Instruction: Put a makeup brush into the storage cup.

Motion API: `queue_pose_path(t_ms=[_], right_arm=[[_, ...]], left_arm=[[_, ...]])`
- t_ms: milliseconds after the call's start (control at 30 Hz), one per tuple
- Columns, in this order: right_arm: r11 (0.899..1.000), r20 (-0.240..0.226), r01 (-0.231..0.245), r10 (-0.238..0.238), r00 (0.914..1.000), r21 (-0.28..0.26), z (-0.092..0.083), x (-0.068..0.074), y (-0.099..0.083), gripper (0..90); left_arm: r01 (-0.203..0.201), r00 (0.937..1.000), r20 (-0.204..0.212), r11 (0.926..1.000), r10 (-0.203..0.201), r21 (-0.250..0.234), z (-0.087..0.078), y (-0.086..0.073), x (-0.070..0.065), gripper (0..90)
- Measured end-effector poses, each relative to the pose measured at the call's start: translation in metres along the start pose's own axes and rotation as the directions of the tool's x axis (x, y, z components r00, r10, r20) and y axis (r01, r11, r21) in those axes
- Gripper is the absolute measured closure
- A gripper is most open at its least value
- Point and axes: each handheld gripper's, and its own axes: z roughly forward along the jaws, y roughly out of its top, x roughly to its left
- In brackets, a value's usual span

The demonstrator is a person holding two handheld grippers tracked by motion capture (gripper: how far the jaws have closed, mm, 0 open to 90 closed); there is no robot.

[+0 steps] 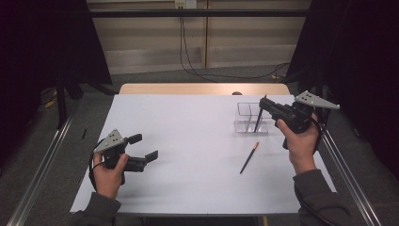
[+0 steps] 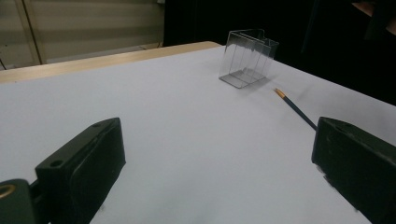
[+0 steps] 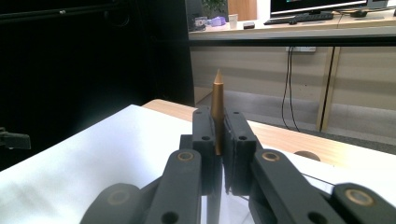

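My right gripper point(image 1: 269, 106) is shut on a dark pencil point(image 1: 257, 123) and holds it almost upright at the clear plastic box point(image 1: 248, 117) on the far right of the table. The pencil's lower end hangs at the box's opening. In the right gripper view the pencil's wooden sharpened tip point(image 3: 217, 100) sticks up from between the shut jaws of the right gripper point(image 3: 218, 135). A second dark pencil point(image 1: 249, 158) lies flat on the white sheet, nearer than the box. My left gripper point(image 1: 143, 147) rests low at the left, open and holding nothing. From the left gripper point(image 2: 219, 172) I see the clear box point(image 2: 247, 58) and the lying pencil point(image 2: 294, 108) farther off.
A white sheet point(image 1: 188, 141) covers the table, with a wooden strip point(image 1: 202, 88) showing along the far edge. Metal rails run down both sides of the table. Dark curtains stand left and right, and cables lie on the floor behind.
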Motion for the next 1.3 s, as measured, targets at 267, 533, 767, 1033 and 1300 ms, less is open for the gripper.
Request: queue_pose_path(t_ms=[267, 533, 767, 1033, 1300], right_arm=[[1.000, 0.019, 0.011, -0.011, 0.9998, 0.001, 0.002, -0.007, 0.003, 85.2], [1.000, 0.030, 0.010, -0.010, 0.9995, -0.010, 0.003, -0.014, 0.006, 85.2], [1.000, 0.041, 0.012, -0.012, 0.9991, -0.012, 0.004, -0.019, 0.008, 85.2], [1.000, 0.055, 0.020, -0.019, 0.9983, -0.014, 0.005, -0.024, 0.011, 85.1], [1.000, 0.074, 0.021, -0.020, 0.9971, -0.017, 0.006, -0.029, 0.013, 85.2]], left_arm=[[-0.003, 1.0000, -0.003, 1.0000, 0.003, -0.001, -0.001, 0.000, 0.001, 2.5], [-0.006, 1.0000, -0.004, 1.0000, 0.006, 0.001, -0.001, 0.000, 0.001, 2.5], [-0.004, 1.0000, -0.005, 1.0000, 0.005, 0.001, -0.001, 0.000, 0.001, 2.6], [-0.006, 0.9999, -0.011, 1.0000, 0.006, 0.003, 0.000, 0.000, 0.001, 2.6], [-0.005, 1.0000, -0.005, 1.0000, 0.005, 0.005, 0.000, 0.000, 0.001, 2.7]])
